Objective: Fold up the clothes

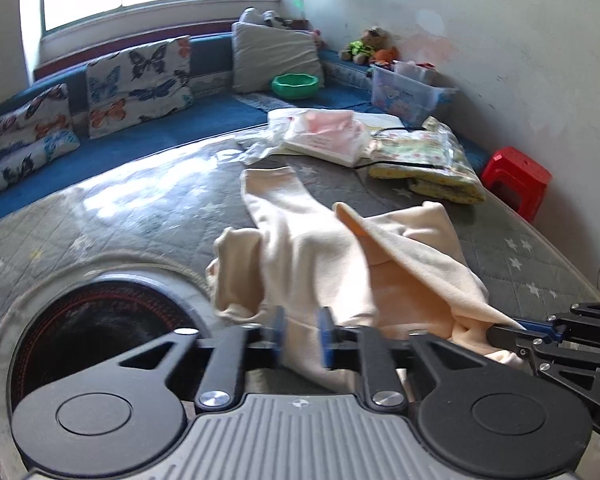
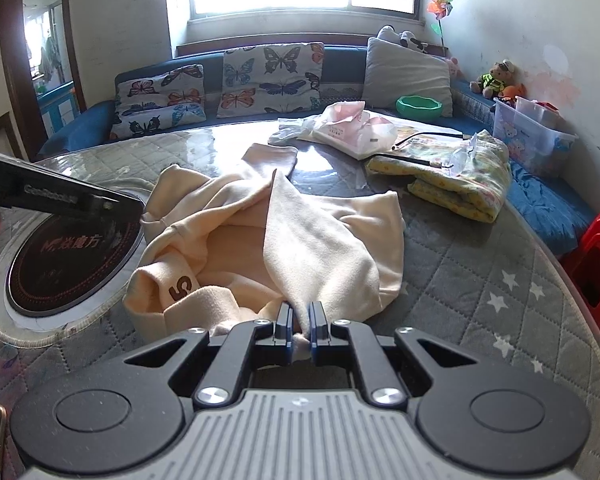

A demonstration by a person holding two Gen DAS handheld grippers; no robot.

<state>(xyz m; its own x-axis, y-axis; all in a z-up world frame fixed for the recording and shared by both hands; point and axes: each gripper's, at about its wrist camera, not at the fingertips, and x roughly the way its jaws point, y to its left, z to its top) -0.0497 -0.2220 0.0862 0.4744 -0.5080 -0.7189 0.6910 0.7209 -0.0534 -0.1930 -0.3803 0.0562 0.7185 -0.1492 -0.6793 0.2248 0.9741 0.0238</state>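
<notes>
A cream fleece garment (image 2: 240,240) with a dark "5" printed on it lies crumpled on the grey quilted table (image 2: 480,264). My right gripper (image 2: 300,320) is shut on a pinched edge of it, and a flap rises from the pile into its blue pads. The left wrist view shows the same garment (image 1: 320,248) running between the blurred blue pads of my left gripper (image 1: 302,334), which grips its left part. The right gripper (image 1: 496,330) enters there from the right, holding cloth. The left gripper's black body (image 2: 60,200) reaches the garment's cuff from the left.
A round black hob (image 2: 72,256) is set into the table at the left. Behind the garment lie a folded yellow patterned cloth (image 2: 452,172) with a cable on it and a plastic-wrapped pink package (image 2: 352,124). A red stool (image 2: 596,264) stands at the right, cushions on a blue bench behind.
</notes>
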